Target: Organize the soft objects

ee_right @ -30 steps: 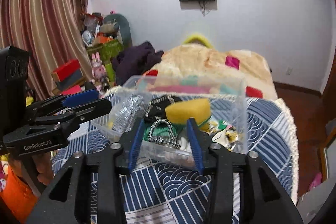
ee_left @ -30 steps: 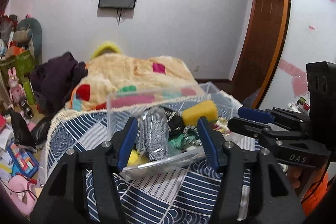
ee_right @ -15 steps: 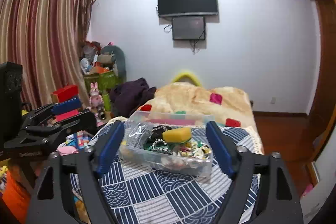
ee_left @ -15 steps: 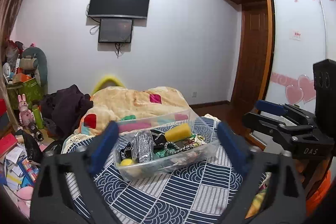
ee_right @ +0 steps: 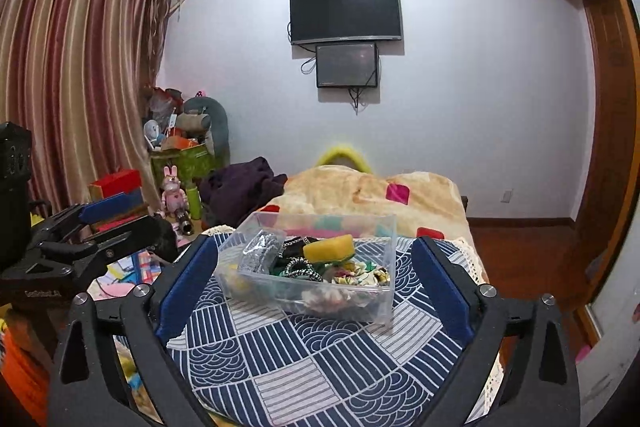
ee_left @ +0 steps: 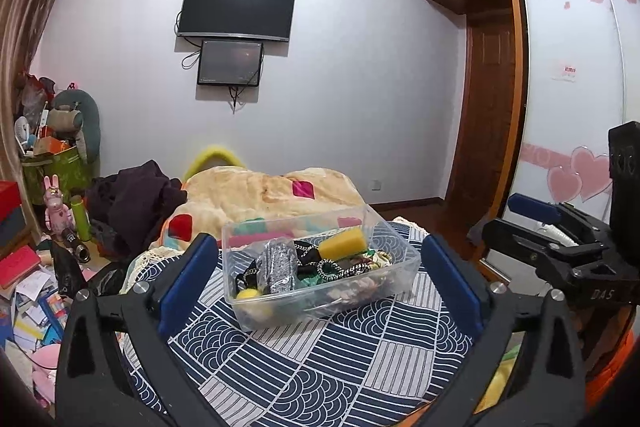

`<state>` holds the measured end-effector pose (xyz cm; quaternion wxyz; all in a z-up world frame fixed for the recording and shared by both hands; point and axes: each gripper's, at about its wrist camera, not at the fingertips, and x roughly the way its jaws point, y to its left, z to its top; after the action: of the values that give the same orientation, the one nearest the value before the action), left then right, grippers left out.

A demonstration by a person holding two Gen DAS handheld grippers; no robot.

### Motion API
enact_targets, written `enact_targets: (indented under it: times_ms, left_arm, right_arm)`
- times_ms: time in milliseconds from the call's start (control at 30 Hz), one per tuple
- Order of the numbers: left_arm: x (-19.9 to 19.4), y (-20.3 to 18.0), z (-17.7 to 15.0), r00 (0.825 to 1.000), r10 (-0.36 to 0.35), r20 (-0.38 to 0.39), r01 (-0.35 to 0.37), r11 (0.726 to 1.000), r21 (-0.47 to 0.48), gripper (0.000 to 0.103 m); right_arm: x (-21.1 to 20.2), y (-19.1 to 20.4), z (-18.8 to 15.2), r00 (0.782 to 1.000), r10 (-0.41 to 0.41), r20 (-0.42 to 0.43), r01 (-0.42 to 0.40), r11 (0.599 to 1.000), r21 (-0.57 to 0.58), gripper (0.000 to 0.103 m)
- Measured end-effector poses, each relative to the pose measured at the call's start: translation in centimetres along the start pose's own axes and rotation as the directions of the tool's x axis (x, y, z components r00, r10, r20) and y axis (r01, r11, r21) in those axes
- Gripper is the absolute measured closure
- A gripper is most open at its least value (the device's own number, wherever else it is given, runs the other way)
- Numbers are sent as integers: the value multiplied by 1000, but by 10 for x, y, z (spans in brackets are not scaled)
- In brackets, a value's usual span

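A clear plastic bin (ee_left: 394, 269) (ee_right: 382, 297) stands on a round table with a blue patterned cloth (ee_left: 320, 367) (ee_right: 312, 363). It holds a yellow sponge (ee_left: 343, 247) (ee_right: 328, 247), a silver glittery pouch (ee_left: 280, 265) (ee_right: 260, 251), black-and-white scrunchies (ee_left: 340, 269) and other soft items. My left gripper (ee_left: 320, 279) is open and empty, held back from the bin. My right gripper (ee_right: 314, 283) is open and empty, also back from it. Each gripper shows in the other's view, the right (ee_left: 560, 251) and the left (ee_right: 80, 243).
A bed with a beige patchwork blanket (ee_left: 272, 187) (ee_right: 360, 191) lies behind the table. Dark clothes (ee_left: 136, 199) and cluttered boxes and toys (ee_left: 44, 207) fill the left floor. A wooden wardrobe and door (ee_left: 492, 131) stand at the right.
Both grippers have opened wide and pulled back and up from the bin, which now looks smaller and farther away. The bin's contents have not moved.
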<state>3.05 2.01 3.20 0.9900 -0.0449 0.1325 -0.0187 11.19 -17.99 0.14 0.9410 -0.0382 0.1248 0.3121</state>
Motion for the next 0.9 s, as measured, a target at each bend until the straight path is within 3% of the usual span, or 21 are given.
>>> enact_targets:
  times_ms: [900]
  left_arm:
    - [4,1,-6,1000,18,-12,-18,1000,14,0]
  right_arm:
    - [0,-3,-8,1000,5,-16,-5,1000,9,5]
